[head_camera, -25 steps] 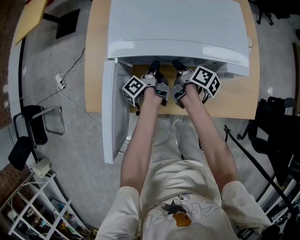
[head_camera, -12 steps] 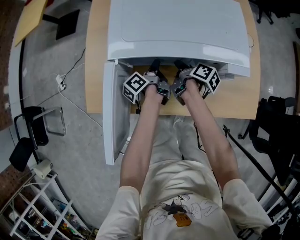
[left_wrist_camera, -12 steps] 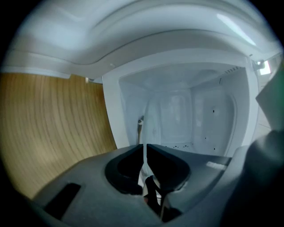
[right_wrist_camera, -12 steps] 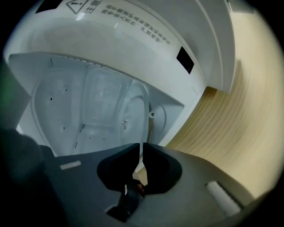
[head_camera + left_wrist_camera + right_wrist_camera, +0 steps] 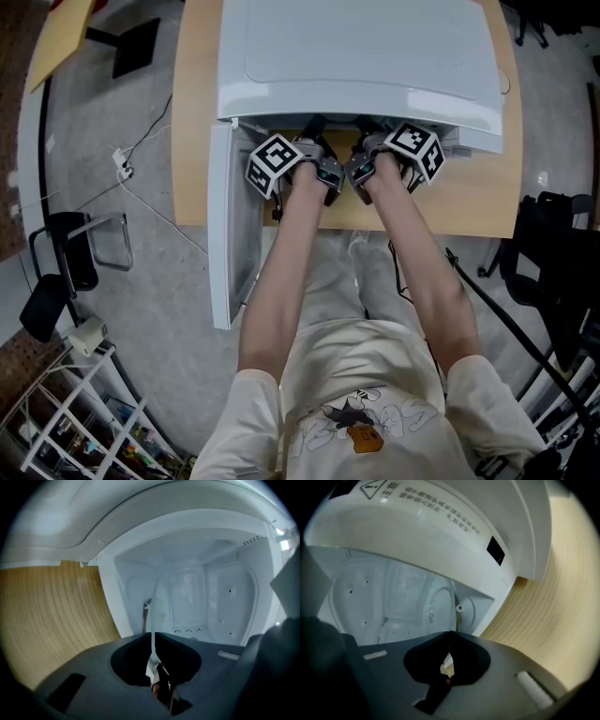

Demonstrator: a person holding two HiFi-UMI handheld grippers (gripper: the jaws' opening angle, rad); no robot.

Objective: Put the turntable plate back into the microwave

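Note:
The white microwave [image 5: 356,56] stands on a wooden table [image 5: 469,197] with its door [image 5: 225,225] swung open to the left. Both grippers reach side by side into its mouth. The clear glass turntable plate [image 5: 157,606] stands on edge inside the cavity, and its rim runs down into my left gripper [image 5: 153,637], which is shut on it. In the right gripper view the same plate [image 5: 438,604] rises from my right gripper [image 5: 449,634], whose jaws are shut on its rim. From the head view the left gripper [image 5: 312,127] and right gripper [image 5: 366,129] tips are half hidden under the microwave's top.
The white cavity walls [image 5: 229,602] close in around the plate. A black chair [image 5: 56,262], a white cable [image 5: 141,178] and a wire shelf [image 5: 84,412] are on the floor at the left. Dark stands [image 5: 544,281] crowd the right side.
Both grippers have edged a little further under the microwave's top, and the marker cubes have rolled slightly. The arms otherwise stay in place.

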